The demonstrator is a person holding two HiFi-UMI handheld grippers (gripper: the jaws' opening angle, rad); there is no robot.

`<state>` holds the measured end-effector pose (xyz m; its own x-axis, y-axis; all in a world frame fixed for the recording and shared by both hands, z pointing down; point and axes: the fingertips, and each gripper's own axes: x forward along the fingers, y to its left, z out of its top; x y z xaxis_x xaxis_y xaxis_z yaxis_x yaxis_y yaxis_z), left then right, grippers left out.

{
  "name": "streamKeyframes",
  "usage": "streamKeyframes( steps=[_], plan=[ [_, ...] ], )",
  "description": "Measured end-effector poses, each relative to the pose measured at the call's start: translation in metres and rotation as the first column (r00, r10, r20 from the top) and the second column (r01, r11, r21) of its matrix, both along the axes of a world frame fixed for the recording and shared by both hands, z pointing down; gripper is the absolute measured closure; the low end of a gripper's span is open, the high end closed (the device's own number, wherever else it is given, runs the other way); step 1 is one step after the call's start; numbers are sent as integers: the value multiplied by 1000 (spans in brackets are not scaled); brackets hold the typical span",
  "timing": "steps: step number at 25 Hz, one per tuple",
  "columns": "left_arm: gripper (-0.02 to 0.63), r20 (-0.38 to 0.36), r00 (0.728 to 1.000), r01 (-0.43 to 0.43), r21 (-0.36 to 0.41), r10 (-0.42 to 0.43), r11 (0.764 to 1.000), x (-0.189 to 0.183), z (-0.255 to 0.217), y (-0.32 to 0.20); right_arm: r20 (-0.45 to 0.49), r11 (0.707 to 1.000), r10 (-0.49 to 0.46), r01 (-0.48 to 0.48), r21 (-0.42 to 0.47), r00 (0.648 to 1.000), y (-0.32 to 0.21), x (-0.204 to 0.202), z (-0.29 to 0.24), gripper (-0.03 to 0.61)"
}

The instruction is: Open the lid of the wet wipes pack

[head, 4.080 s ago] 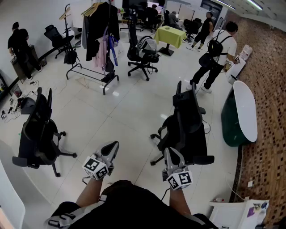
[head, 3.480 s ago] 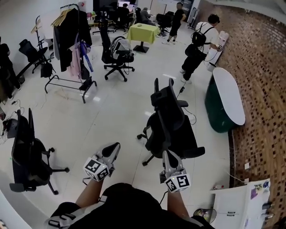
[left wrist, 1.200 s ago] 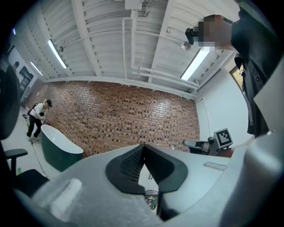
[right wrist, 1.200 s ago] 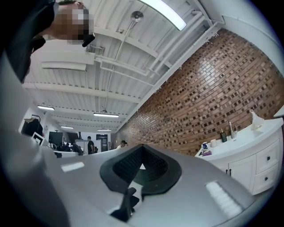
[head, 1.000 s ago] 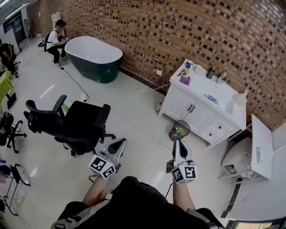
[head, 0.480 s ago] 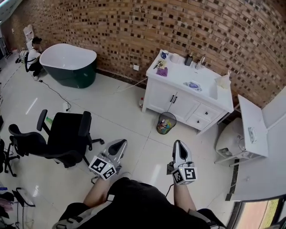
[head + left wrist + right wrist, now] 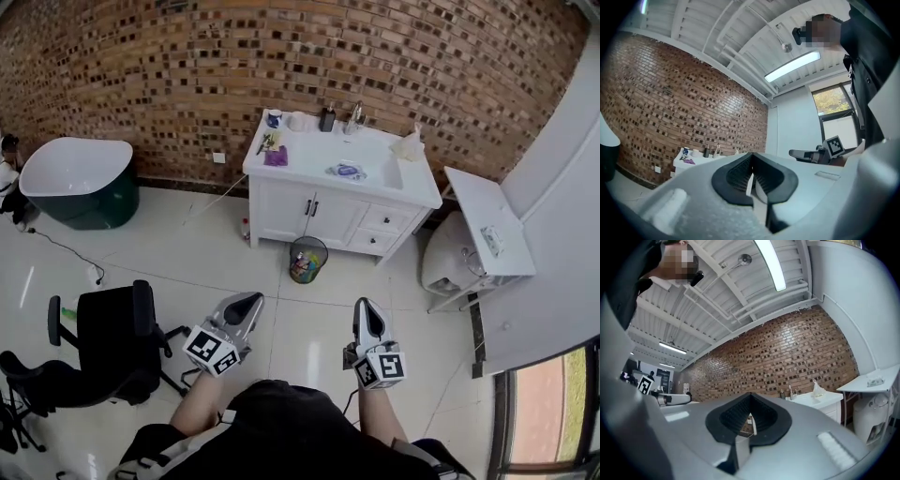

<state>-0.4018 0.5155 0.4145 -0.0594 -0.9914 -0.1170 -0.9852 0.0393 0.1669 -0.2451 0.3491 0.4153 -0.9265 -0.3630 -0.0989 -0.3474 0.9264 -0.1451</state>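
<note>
Closest to us, we hold the left tool (image 7: 247, 302) and the right tool (image 7: 363, 309) out in front of our body, side by side and apart, both pointing toward the brick wall. Each tool's own view shows its jaws pressed together with nothing between them. Below them lies the pale tiled floor (image 7: 300, 333). To our left a black office chair (image 7: 117, 328) stands on the tiles.

Further on, a small waste bin (image 7: 307, 260) with coloured litter in it sits on the floor just in front of a white cabinet (image 7: 319, 220). The top of that cabinet is the counter (image 7: 309, 173), well apart from both tools. The wet wipes pack (image 7: 347, 172), flat with blue print, lies on the counter just left of the sink basin (image 7: 392, 174); it is too small for us to tell how its lid stands. A purple item (image 7: 276, 157), a cup (image 7: 273, 118) and a dark bottle (image 7: 327, 119) sit toward the counter's left and back.

Far left, a dark green bathtub (image 7: 75, 183) stands against the brick wall (image 7: 187, 66).
</note>
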Motion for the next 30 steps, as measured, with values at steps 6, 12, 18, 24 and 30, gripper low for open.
streamKeyframes(
  steps=[6, 12, 18, 24, 30],
  plan=[
    [612, -13, 993, -120, 18, 120, 993, -5, -5, -37, -12, 989, 144, -144, 18, 990, -21, 22, -4, 574],
    [612, 13, 961, -277, 26, 277, 961, 14, -9, -68, -11, 969, 245, -245, 18, 969, -26, 47, -8, 574],
    [612, 26, 898, -440, 35, 440, 897, 51, -11, -98, -34, 921, 389, -388, 27, 921, -29, 99, -15, 574],
    [612, 4, 845, -535, 25, 535, 845, 83, 3, -114, -36, 849, 528, -528, 4, 849, -18, 145, -4, 574],
    [612, 5, 819, -574, 36, 574, 818, 99, 0, -128, -48, 792, 609, -610, -4, 792, -7, 187, -2, 574]
  ],
)
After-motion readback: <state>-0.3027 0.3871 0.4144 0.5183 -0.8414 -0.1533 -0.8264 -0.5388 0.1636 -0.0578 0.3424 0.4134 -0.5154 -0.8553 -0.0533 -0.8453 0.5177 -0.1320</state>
